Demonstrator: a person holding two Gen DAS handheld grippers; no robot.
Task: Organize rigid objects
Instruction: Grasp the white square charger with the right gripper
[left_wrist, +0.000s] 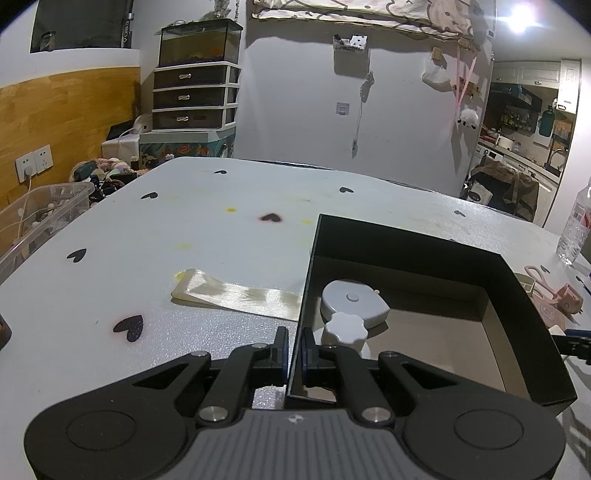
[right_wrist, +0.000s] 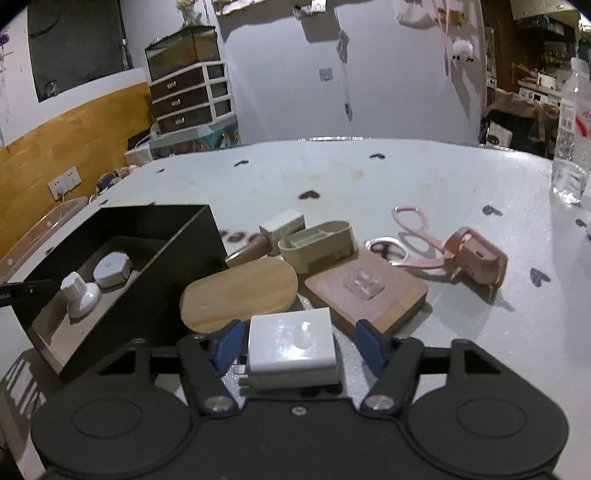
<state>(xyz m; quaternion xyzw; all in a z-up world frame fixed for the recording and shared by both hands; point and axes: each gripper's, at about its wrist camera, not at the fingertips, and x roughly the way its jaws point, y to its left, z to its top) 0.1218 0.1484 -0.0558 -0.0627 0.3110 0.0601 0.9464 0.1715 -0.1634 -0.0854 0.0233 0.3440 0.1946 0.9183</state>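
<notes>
On the bench (right_wrist: 424, 177), the right gripper (right_wrist: 295, 345) straddles a white charger block (right_wrist: 291, 345) with its jaws half open, the blue pads (right_wrist: 229, 345) apparently not yet pressing its sides. To grip well, it should centre on the block, close squarely on the flat sides, then lift clear of the wooden oval board (right_wrist: 240, 291) just beyond. The left gripper (left_wrist: 294, 350) is clamped on the near wall of the black box (left_wrist: 406, 240), steadying it. Only the right wrist view shows the remaining clutter: pink scissors (right_wrist: 406, 240), a beige tray (right_wrist: 317, 243), a square wooden board (right_wrist: 365, 291). Only the left view shows a glossy strip (left_wrist: 236, 293) beside the box.
</notes>
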